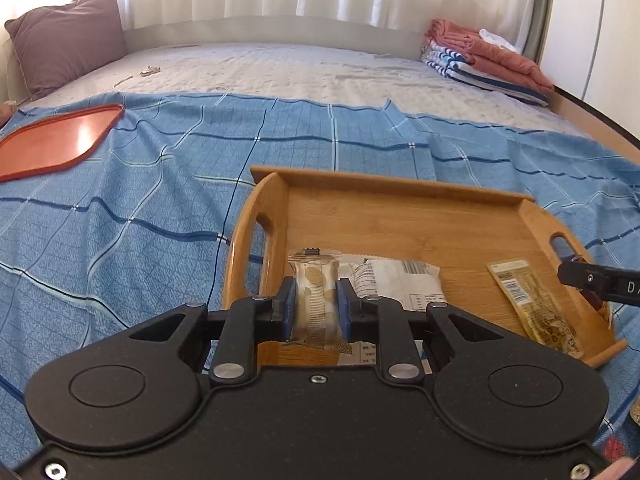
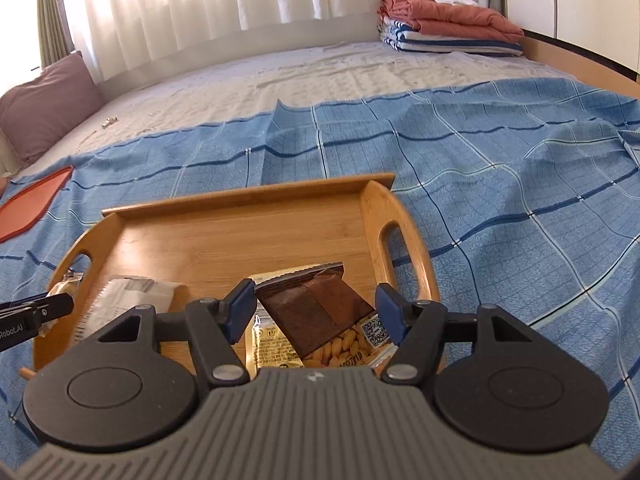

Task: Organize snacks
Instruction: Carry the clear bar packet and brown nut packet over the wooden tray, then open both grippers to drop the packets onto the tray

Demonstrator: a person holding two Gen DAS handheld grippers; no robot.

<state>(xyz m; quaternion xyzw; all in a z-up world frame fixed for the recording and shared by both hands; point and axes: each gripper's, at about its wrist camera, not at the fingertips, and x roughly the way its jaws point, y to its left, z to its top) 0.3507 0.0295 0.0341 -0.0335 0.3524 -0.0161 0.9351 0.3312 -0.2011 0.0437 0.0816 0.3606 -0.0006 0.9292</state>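
We see a wooden tray (image 1: 400,216) lying on a blue checked sheet (image 1: 120,220) spread over a bed, and we place everything else by that tray.

Our left gripper (image 1: 316,304) sits over the tray's near left corner, its blue pads pressed against both sides of a clear bar packet (image 1: 316,300), which it holds upright between them. Just right of that packet, a white packet (image 1: 400,284) lies flat on the tray floor. Farther right, near the tray's right handle, lies a yellow packet (image 1: 532,300).

Our right gripper (image 2: 316,312) hangs over the tray's near right side with its jaws spread wide. Between its fingers (image 2: 240,312) we see a brown packet (image 2: 316,312) lying across the yellow packet (image 2: 348,344); we cannot tell whether either pad touches the wrappers.

Well left of the tray, a red tray (image 1: 60,144) rests on the sheet. Beyond the tray, at the far left of the bed, leans a purple pillow (image 1: 68,40); at the far right sits a stack of folded blankets (image 1: 480,56).
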